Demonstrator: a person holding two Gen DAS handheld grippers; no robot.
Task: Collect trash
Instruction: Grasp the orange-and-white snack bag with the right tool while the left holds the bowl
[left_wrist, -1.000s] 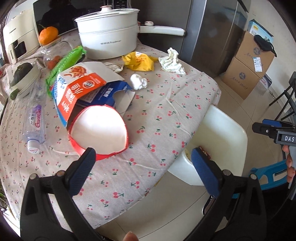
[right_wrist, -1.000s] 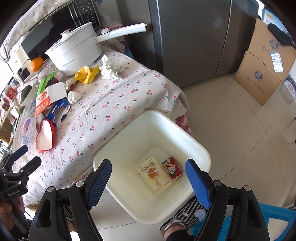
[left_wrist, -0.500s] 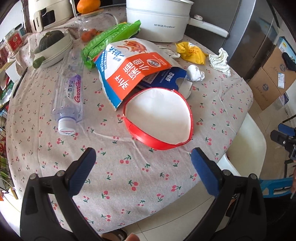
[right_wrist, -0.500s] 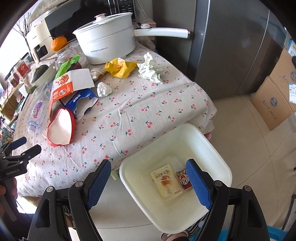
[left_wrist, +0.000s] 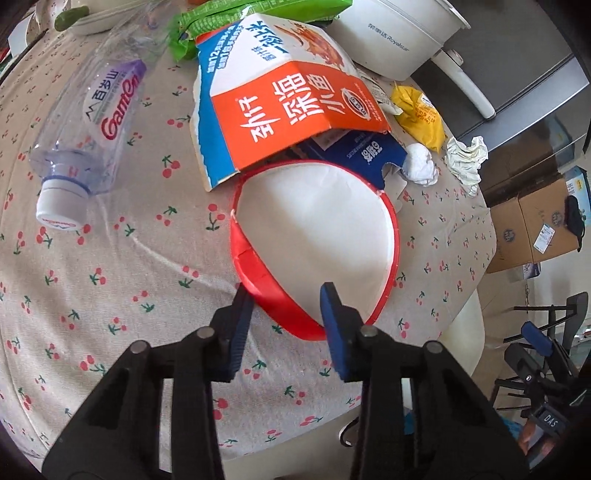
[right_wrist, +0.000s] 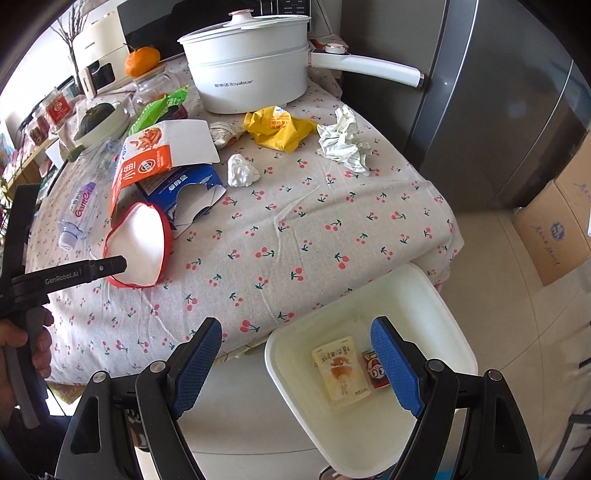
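A crushed red-rimmed paper bowl (left_wrist: 317, 236) lies on the cherry-print tablecloth (left_wrist: 110, 295); it also shows in the right wrist view (right_wrist: 138, 243). My left gripper (left_wrist: 286, 299) straddles its near red rim, jaws partly closed, one finger outside and one inside the rim; whether they touch it I cannot tell. My right gripper (right_wrist: 295, 354) is open and empty above the floor, over the near edge of a white bin (right_wrist: 424, 295) holding two wrappers (right_wrist: 341, 371). Other trash: an orange-white box (left_wrist: 284, 99), a blue box (right_wrist: 177, 188), a yellow wrapper (right_wrist: 277, 125), crumpled paper (right_wrist: 343, 142), a tissue (right_wrist: 242, 171).
A plastic bottle (left_wrist: 88, 136) lies left of the bowl. A white pot (right_wrist: 251, 62) with a long handle stands at the back, with a green packet (right_wrist: 155, 110), a jar, an orange (right_wrist: 142, 61) and a dish. A grey fridge (right_wrist: 498, 110) and cardboard boxes (right_wrist: 554, 229) stand on the right.
My left gripper has come down to the bowl's near rim and its jaws have narrowed around it. My right gripper has shifted so the bin sits lower right.
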